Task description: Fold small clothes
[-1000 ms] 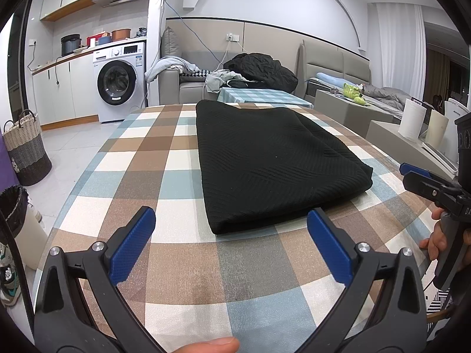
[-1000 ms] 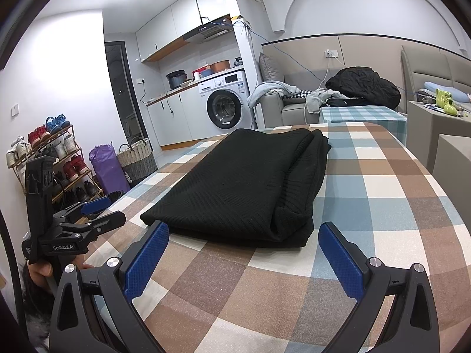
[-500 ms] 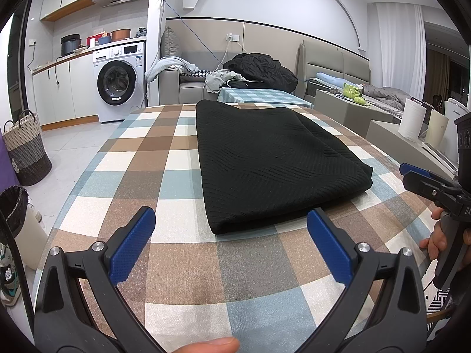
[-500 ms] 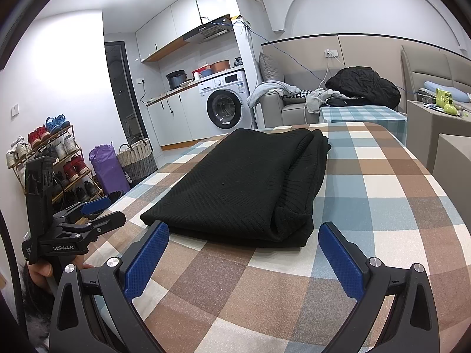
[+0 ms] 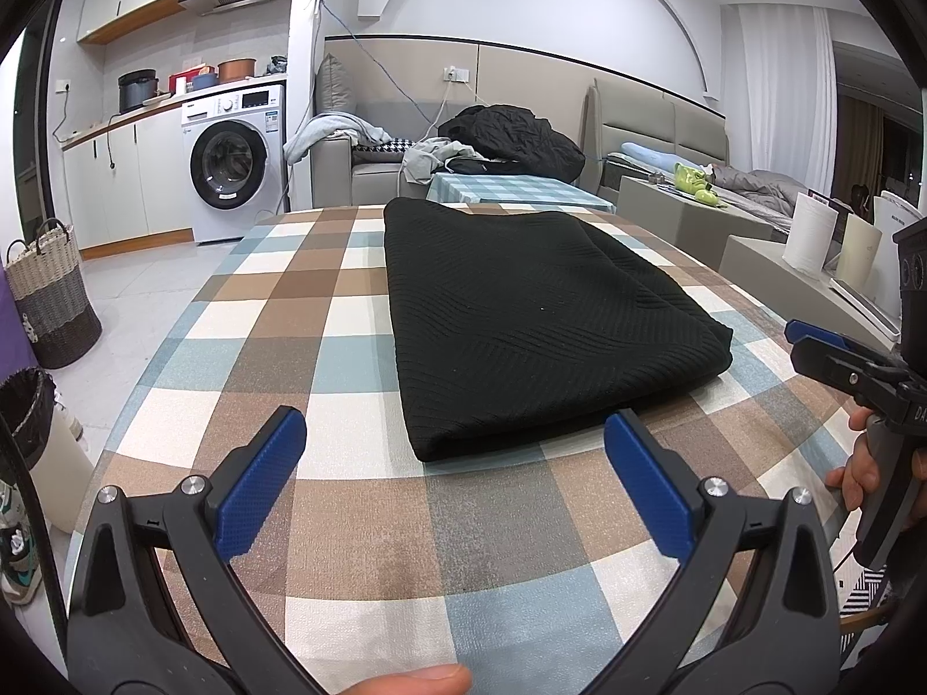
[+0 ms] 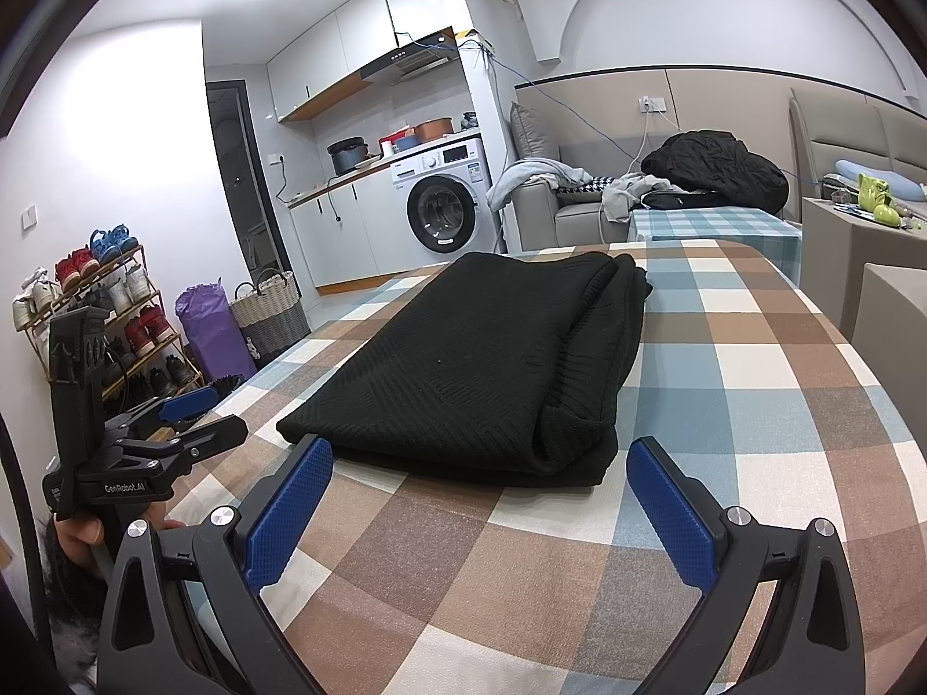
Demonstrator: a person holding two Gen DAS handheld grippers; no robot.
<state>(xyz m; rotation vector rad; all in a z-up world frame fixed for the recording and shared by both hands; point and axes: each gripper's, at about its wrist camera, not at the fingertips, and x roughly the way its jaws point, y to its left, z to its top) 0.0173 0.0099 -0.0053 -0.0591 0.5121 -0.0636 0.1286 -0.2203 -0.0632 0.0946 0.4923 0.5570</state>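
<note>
Folded knit (image 5: 539,324) lies mid-table (image 5: 278,313), both grippers agape, empty.
Soft, floppy, likely grippy; pinch its near-edge corners with left gripper (image 5: 455,478) and right gripper (image 6: 478,501).

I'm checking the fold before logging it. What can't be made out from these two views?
- Black garment: its type and how many layers are folded; both views show only the top and edges.
- Its far end: foreshortened in both views.
- Table near edge: cut off behind the left gripper and right gripper.
- Washing machine labels: too small.
</note>
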